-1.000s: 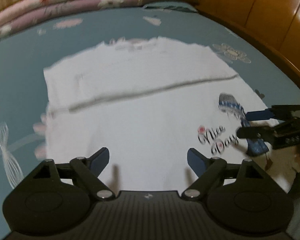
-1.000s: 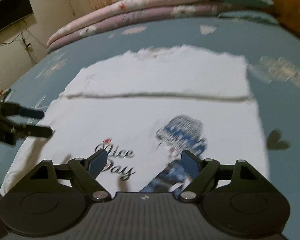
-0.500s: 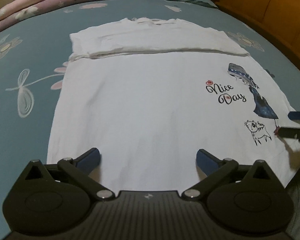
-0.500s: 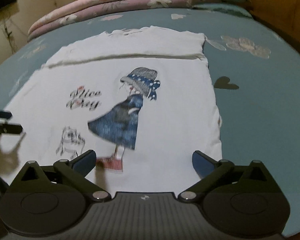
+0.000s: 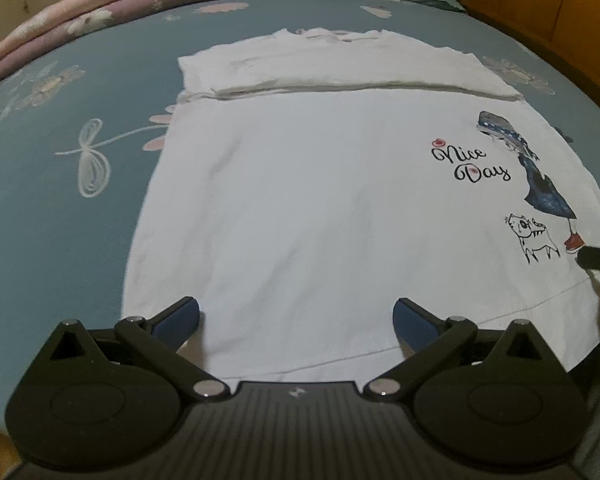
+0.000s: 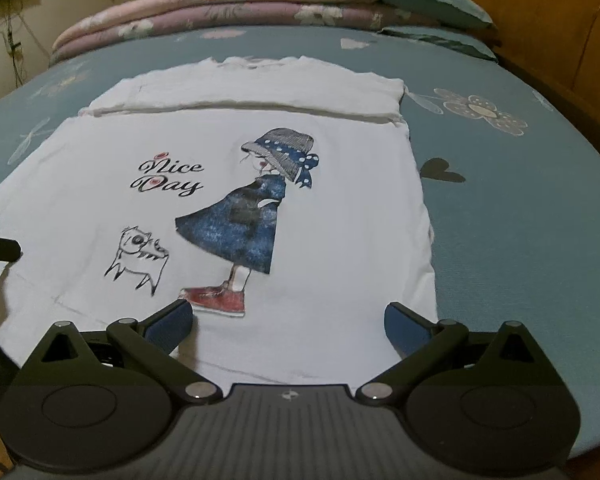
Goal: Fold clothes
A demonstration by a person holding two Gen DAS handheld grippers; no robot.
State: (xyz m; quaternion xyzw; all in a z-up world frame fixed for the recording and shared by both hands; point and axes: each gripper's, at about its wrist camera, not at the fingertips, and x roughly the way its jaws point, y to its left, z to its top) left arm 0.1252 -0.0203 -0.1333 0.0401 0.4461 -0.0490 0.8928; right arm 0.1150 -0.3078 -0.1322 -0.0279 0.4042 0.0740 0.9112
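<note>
Where it lies flat on the blue bedspread [image 5: 60, 208], the white T-shirt [image 5: 308, 208] shows its printed front upward, hem toward the cameras. Its far end is doubled over into a thick band [image 5: 340, 68] running across the full width, with a ridged fold line along the near edge of that band. Below the fold the cloth is smooth, with only faint creases. The print sits toward the shirt's right side: a girl in a dotted blue hat and dark blue dress with red shoes [image 6: 252, 220], the script "Nice Day" [image 6: 168, 178] beside her, and a small line-drawn cat [image 6: 138, 258] under the words. A stitched hem line [image 5: 380, 350] runs just inside the near edge.

The left gripper [image 5: 296, 318] hovers over the near hem on the shirt's plain left half, its blue-padded fingers [image 5: 178, 318] spread wide with nothing between them. The right gripper [image 6: 288, 322] hovers over the near hem on the printed half, fingers [image 6: 406, 326] equally wide apart and empty, the right one close to the shirt's side edge. Each gripper's tips show at the edge of the other's view.

The bedspread carries white and pink flower motifs and a dark heart [image 6: 440, 170]. Folded pink and mauve quilts [image 6: 220, 8] are stacked at the far end, beside teal pillows [image 6: 432, 0], with a wooden headboard [image 6: 560, 28] at the right.
</note>
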